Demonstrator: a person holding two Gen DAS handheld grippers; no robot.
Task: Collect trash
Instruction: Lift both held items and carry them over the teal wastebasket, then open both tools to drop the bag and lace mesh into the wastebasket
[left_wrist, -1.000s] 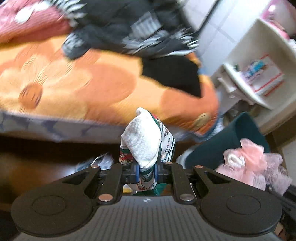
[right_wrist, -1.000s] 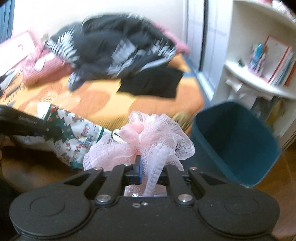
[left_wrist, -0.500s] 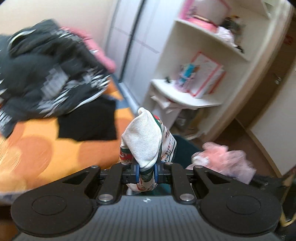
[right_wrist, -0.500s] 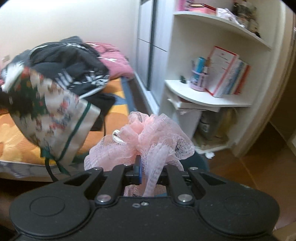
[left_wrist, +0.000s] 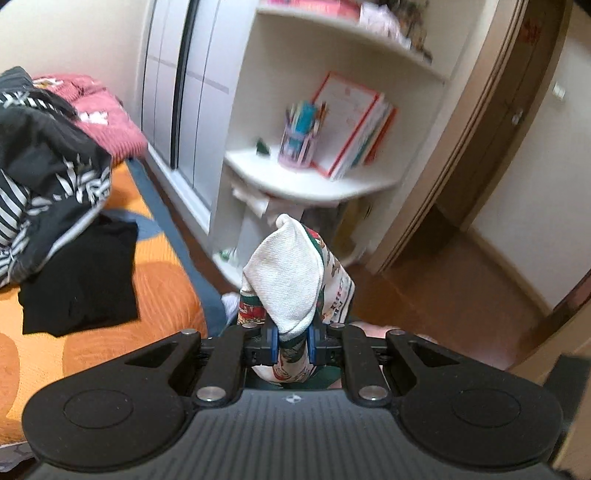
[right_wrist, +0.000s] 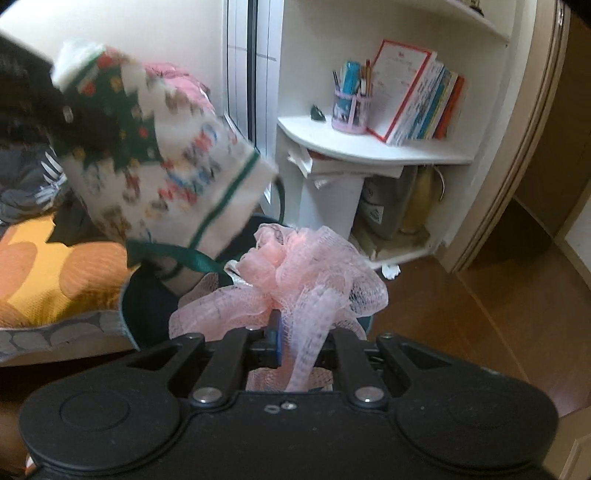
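My left gripper (left_wrist: 291, 341) is shut on a white cloth bag (left_wrist: 291, 280) printed with red and green pictures. In the right wrist view the same bag (right_wrist: 159, 162) hangs at upper left, its green strap (right_wrist: 177, 256) dangling. My right gripper (right_wrist: 299, 347) is shut on a pink mesh bath pouf (right_wrist: 306, 277). Just below the pouf and the bag sits the dark teal trash bin (right_wrist: 147, 306), mostly hidden behind them.
A bed with an orange cover (left_wrist: 85, 332) and piled dark clothes (left_wrist: 44, 158) lies to the left. A white corner shelf (right_wrist: 373, 147) holds books and a pen cup. A brown wooden floor (right_wrist: 461, 314) and a door frame (left_wrist: 472, 122) are on the right.
Both grippers have swung right, away from the bed toward the shelf and over the bin. The bag has come closer to the right gripper. Both grips are unchanged.
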